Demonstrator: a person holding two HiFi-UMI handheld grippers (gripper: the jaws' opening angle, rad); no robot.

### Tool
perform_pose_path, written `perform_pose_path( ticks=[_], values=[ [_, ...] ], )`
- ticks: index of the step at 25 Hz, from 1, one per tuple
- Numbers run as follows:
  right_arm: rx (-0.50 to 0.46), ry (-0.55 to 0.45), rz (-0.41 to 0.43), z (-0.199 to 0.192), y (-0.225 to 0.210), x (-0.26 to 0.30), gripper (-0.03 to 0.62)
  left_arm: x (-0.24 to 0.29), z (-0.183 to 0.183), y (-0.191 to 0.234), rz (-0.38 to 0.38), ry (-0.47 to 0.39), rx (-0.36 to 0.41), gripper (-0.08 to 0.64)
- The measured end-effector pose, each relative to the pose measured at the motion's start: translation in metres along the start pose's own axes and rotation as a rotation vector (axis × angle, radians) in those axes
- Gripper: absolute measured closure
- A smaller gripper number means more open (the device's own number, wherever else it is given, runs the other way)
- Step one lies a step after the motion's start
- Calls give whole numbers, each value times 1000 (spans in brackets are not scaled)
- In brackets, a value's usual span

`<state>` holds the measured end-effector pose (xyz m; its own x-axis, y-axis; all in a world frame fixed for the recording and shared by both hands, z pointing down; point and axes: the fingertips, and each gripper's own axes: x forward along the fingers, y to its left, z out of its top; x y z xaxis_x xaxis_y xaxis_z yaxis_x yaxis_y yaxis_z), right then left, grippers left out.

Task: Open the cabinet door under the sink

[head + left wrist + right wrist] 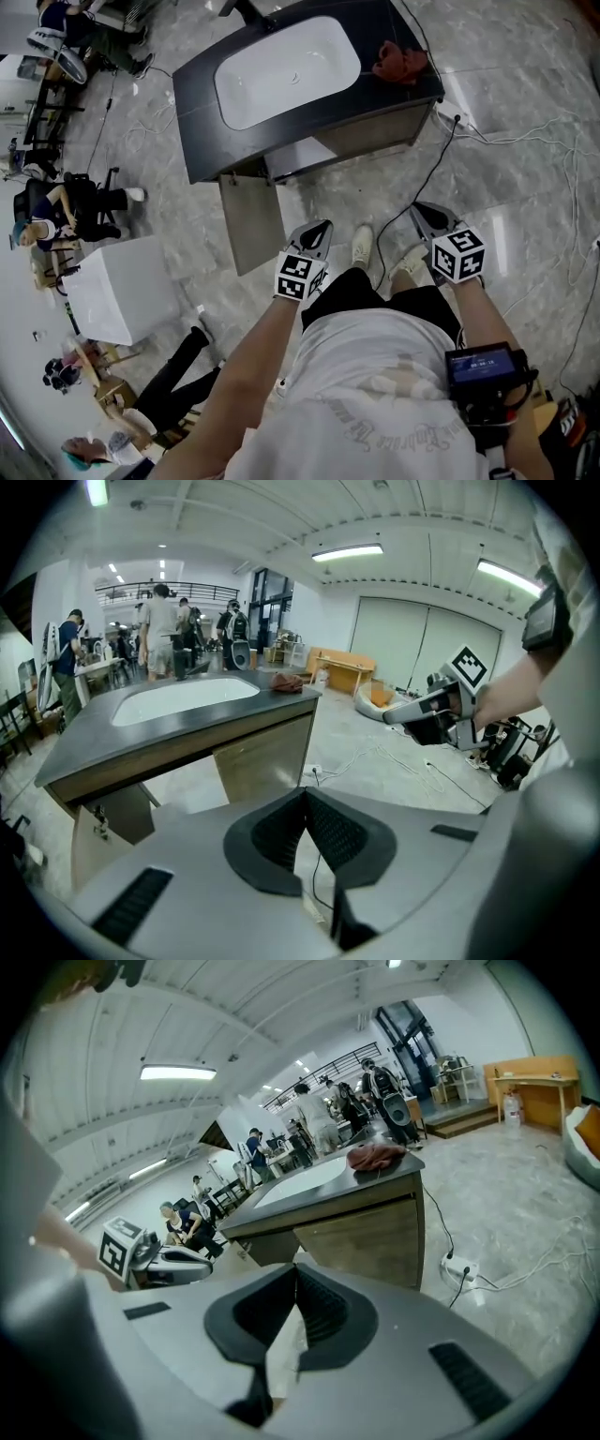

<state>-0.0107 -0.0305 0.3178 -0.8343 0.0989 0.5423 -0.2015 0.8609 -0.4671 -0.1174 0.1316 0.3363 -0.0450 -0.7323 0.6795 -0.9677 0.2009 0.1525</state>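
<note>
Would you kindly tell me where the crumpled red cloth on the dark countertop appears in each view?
Head view: the crumpled red cloth lies top right.
Left gripper view: cloth above centre.
Right gripper view: cloth above centre, slightly right.
Shared landmark: white sink basin beside it.

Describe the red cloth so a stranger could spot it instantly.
Find the dark-topped vanity on the marble floor. Beside its white basin, at the end away from the open cabinet door, lies a crumpled red cloth. Nothing else on that counter is red.
</note>
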Motion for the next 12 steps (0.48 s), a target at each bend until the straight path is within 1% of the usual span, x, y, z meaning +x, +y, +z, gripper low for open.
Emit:
perform_pose_path(
  ticks=[7, 12],
  values=[
    [97, -24, -90, -14, 5, 32, 577, 28, -13, 52, -45, 6, -21, 549],
    [143, -32, -122, -20, 18, 55, 577, 35, -20, 100, -29, 27, -58, 549]
  ],
)
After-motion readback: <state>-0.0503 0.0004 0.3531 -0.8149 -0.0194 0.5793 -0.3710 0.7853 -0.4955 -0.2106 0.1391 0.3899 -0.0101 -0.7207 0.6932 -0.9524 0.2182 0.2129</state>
